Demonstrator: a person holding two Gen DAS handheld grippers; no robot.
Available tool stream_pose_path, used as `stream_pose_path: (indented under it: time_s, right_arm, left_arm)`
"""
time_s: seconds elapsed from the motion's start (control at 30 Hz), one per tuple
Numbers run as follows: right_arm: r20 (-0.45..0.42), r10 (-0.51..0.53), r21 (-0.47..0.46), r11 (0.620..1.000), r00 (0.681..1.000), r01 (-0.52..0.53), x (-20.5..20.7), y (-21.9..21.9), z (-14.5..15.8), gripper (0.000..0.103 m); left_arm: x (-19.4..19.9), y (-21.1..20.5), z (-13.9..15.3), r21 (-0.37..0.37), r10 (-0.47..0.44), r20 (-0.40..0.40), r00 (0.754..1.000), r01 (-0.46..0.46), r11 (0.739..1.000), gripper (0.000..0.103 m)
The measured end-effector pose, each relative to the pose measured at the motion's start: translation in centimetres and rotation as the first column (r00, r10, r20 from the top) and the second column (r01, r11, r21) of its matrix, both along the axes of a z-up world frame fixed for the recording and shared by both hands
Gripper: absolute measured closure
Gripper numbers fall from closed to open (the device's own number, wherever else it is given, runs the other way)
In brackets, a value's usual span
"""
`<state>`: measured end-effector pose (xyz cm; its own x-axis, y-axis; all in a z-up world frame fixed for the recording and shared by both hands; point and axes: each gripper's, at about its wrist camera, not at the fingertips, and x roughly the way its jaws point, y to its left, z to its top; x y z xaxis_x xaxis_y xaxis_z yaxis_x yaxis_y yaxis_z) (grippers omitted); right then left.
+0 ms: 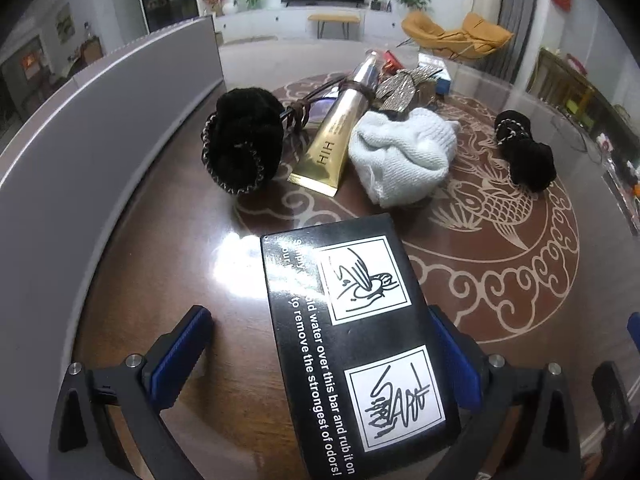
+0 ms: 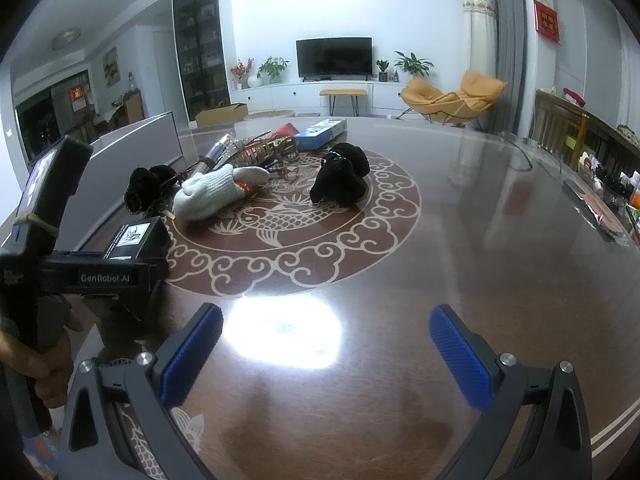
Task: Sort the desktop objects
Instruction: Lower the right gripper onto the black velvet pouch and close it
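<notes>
A black box [image 1: 352,344] with white print and two drawings lies on the table between the fingers of my open left gripper [image 1: 318,312]. It sits against the right finger, with a gap to the left one. Beyond it lie a black scrunchie [image 1: 240,144], a gold tube [image 1: 332,144], a white knitted glove [image 1: 400,156] and a second black scrunchie [image 1: 524,156]. In the right wrist view my right gripper [image 2: 326,312] stands open over bare table with nothing between its fingers. The left gripper [image 2: 108,276] and the box [image 2: 136,238] show at its left.
A tall grey container wall [image 1: 100,140] runs along the table's left side. A glittery bow clip [image 1: 400,88], a blue box [image 1: 442,80] and a red item [image 1: 390,58] lie behind the pile. The glossy brown table [image 2: 480,260] reaches far right. A hand [image 2: 40,368] grips the left tool.
</notes>
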<state>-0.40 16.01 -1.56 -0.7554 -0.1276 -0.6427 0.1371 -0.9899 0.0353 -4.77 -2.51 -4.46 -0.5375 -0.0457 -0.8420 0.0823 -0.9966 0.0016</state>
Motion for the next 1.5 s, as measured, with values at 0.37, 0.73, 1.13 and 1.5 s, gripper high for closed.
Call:
stream_pose_path:
  time_s: [0.37, 0.73, 1.13, 1.5]
  right_arm:
    - [0.046, 0.022, 0.015, 1.0, 0.999, -0.023, -0.5, -0.4, -0.4, 0.0]
    - [0.271, 0.001, 0.042, 0.999, 0.963, -0.013, -15.5, 0.9, 0.8, 0.0]
    - [0.292, 0.031, 0.091, 0.994, 0.956, -0.06, -23.1, -3.0, -2.0, 0.048]
    - [0.205, 0.07, 0.085, 0.992, 0.976, -0.089, -11.2, -2.2, -2.8, 0.067]
  left_arm:
    - [-1.3, -0.2, -0.2, -0.002, -0.129, -0.02, 0.991, 0.129, 0.992, 0.0]
    - [-1.1, -0.1, -0.2, -0.001, -0.125, -0.045, 0.991, 0.126, 0.992, 0.0]
    - [-1.0, -0.1, -0.2, 0.001, -0.125, -0.045, 0.991, 0.125, 0.992, 0.0]
    - [-0.9, -0.2, -0.2, 0.002, -0.125, -0.045, 0.991, 0.125, 0.992, 0.0]
